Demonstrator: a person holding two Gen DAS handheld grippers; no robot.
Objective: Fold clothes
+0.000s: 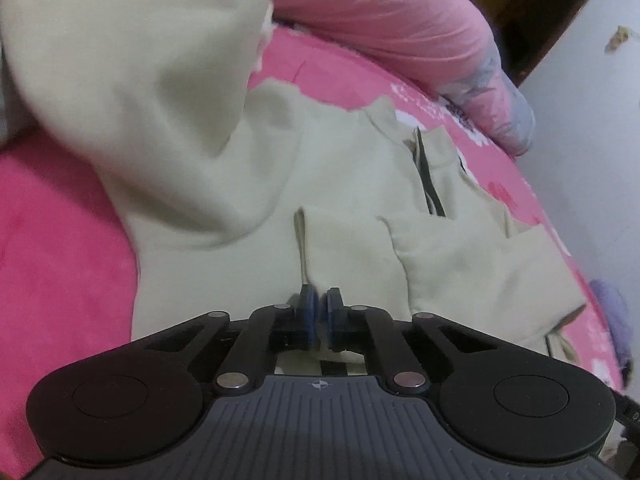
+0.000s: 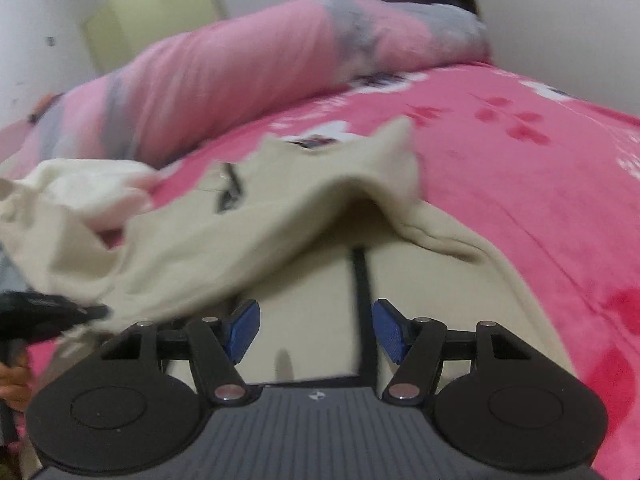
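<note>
Left wrist view: the left claw (image 1: 319, 310) has its blue pads drawn almost together, and a thin ridge of cream cloth runs up from between them, so it seems pinched on the garment (image 1: 248, 184), though the nip itself is hard to see. The garment lies straight ahead on the pink bedspread (image 1: 60, 240), stretching away from the claw toward the collar (image 1: 384, 114) at the far end; its long axis runs roughly along the claw's pointing line. A big flap of it stands lifted and blurred at upper left. A sleeve (image 1: 480, 256) lies folded across the body at right. A pink pillow (image 1: 380, 16) sits beyond.

Right wrist view: the right claw (image 2: 316, 330) stands wide with nothing between its pads. The garment lies just under and ahead of it, a dark zip line (image 2: 362, 280) running away between the fingers. A fold of cloth arches over the middle. At far left a black tool (image 2: 44, 314) touches the cloth edge, likely the other claw. The left claw, already on cloth, looks better placed to carry the fold; the right would need to close on an edge first.
</note>
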